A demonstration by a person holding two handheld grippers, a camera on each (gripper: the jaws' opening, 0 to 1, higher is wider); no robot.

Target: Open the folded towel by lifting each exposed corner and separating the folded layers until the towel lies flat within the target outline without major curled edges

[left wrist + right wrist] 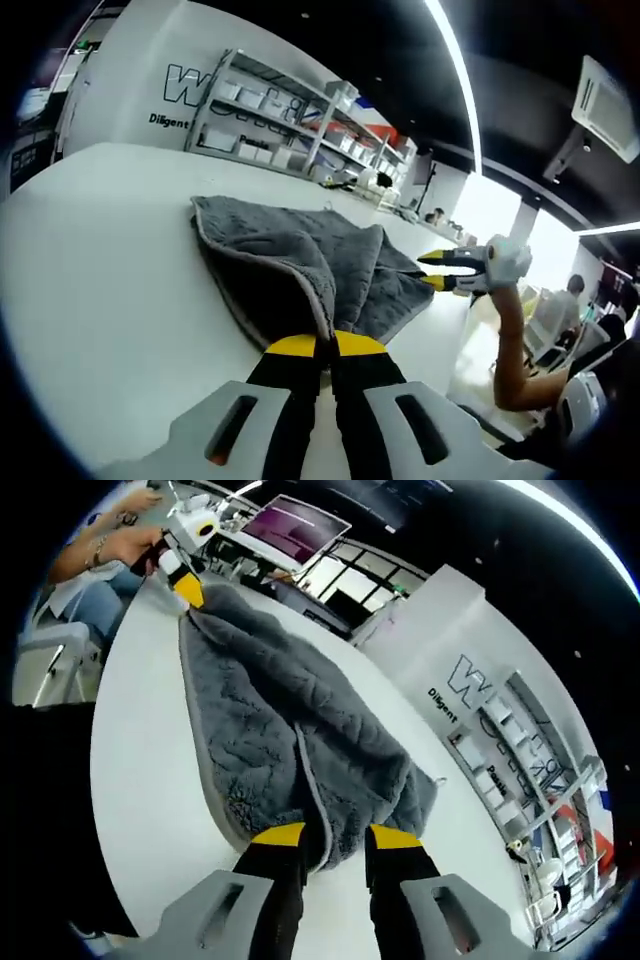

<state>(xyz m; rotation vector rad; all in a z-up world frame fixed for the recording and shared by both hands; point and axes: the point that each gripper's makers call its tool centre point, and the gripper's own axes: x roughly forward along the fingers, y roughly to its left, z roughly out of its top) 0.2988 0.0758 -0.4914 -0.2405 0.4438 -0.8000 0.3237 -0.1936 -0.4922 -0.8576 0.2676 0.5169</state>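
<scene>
Left gripper view: left gripper [324,346] pinches grey towel [300,262] on table [100,260].

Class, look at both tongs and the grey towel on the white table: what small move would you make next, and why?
Probably draw the two tongs apart. The left tongs pinch one edge of the towel, the right tongs straddle the opposite end without closing, and the towel still lies folded on the table; the right should close first.

Left claw [325,347] is pinched shut on a towel [300,255] corner; right claw [335,837] stands parted around its edge.
</scene>
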